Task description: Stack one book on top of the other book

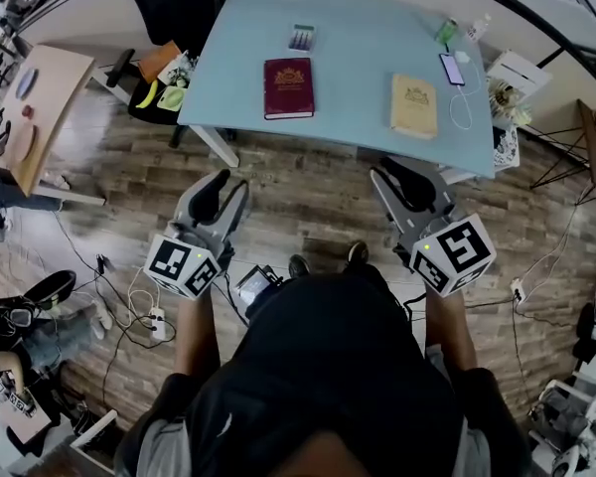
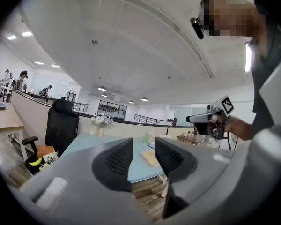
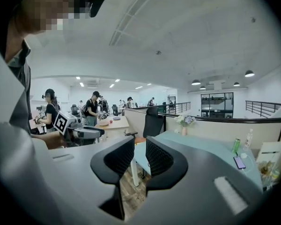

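On the light blue table (image 1: pixel 363 48), a dark red book (image 1: pixel 289 87) and a tan book (image 1: pixel 414 105) lie flat, well apart. A phone (image 1: pixel 452 69) lies near the tan book. The left gripper (image 1: pixel 223 192) and right gripper (image 1: pixel 405 179) hang over the wooden floor (image 1: pixel 308 192), short of the table, with jaws seemingly slightly apart.

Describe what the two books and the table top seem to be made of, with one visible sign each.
Red book: probably a hard cover in leather-look cloth; dark, matt, with gold stamping.
Tan book: card or cloth cover; dull beige, with a printed emblem.
Table: likely laminate; flat, smooth, even pale blue.
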A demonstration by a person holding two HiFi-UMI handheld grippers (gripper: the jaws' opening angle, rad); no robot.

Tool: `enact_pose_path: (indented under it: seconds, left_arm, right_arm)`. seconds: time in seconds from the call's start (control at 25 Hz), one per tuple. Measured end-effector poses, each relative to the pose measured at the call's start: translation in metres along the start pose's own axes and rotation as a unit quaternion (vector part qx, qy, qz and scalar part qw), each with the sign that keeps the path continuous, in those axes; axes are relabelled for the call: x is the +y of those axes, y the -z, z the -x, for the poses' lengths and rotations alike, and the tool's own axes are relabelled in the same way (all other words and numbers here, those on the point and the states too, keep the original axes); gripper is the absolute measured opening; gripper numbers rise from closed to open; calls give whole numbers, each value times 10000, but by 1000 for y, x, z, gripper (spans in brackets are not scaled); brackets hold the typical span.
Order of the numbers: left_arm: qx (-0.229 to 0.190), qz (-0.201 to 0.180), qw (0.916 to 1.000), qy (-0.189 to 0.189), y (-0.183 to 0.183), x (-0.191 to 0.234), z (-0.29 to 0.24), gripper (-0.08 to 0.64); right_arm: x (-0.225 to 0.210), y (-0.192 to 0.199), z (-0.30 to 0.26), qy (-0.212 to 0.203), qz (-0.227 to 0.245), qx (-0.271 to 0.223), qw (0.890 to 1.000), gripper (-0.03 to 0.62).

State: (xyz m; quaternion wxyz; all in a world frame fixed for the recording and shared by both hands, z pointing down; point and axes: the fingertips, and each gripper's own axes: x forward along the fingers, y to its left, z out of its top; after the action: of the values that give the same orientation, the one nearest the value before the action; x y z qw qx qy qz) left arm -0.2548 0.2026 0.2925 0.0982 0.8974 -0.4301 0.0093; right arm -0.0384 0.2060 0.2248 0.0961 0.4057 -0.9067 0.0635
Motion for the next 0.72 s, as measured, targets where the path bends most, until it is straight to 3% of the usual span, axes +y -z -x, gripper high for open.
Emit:
enact_pose_path:
  seconds: [0.4,0.72]
  left_arm:
    - [-57,135,9999,-29,7,8,0,199]
    - [14,107,9992,-397,5,10,-22,200]
  right_arm:
    - [-1,-1,-9,17,-148,59,9999,78]
    - [-41,0,-26,-294,-218,-4,9993,78]
